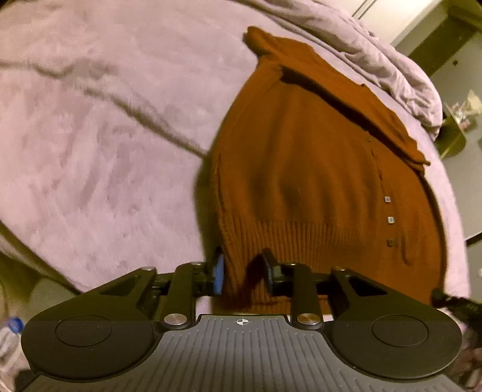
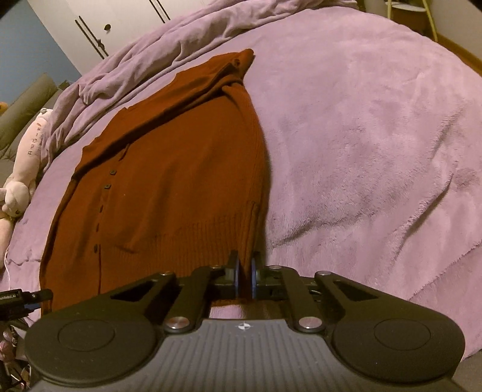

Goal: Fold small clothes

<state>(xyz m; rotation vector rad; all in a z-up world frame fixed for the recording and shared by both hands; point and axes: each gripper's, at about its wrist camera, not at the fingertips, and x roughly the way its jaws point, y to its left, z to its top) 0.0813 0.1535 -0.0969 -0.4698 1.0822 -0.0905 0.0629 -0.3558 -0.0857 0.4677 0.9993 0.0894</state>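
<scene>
A rust-brown knit cardigan with small buttons lies flat on a lilac plush blanket, sleeves folded across its top. My left gripper has its jaws partly apart around the left part of the ribbed hem; the blue pads stand either side of the fabric with a gap. In the right wrist view the same cardigan lies ahead and left. My right gripper is shut on the hem's right corner, pinched between the pads.
A bunched lilac duvet lies beyond the cardigan. A pink plush toy sits at the bed's left edge. White wardrobe doors stand behind. A plastic bottle is low at the left.
</scene>
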